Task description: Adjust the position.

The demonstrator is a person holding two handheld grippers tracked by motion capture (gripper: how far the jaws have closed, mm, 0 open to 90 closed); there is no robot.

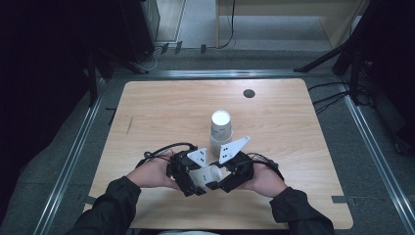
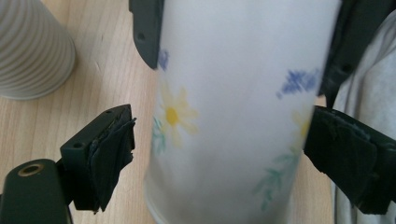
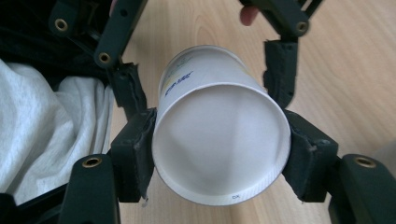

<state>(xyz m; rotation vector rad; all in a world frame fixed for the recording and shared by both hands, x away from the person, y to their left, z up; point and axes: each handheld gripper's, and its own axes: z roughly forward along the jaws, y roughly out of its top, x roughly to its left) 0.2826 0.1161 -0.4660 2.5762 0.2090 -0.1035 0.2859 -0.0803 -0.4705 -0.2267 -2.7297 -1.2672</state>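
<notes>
The right gripper (image 3: 219,154) clamps a white paper cup (image 3: 219,140) by its base end, both pads pressed against the sides, holding it on its side just above the near edge of the wooden table (image 1: 161,107). The left gripper (image 2: 219,144) straddles the same cup from the opposite side with its jaws spread: in the left gripper view one pad (image 2: 112,149) stands clear of the cup wall, while the other sits at the cup's edge, contact uncertain. The cup is printed with white-and-yellow daisies, blue flowers and green stems; small blue lettering near its rim and a tiny mark on the bottom rim are too small to read. Just beyond the grippers stands a stack of ribbed paper cups (image 1: 220,128), upright mid-table.
</notes>
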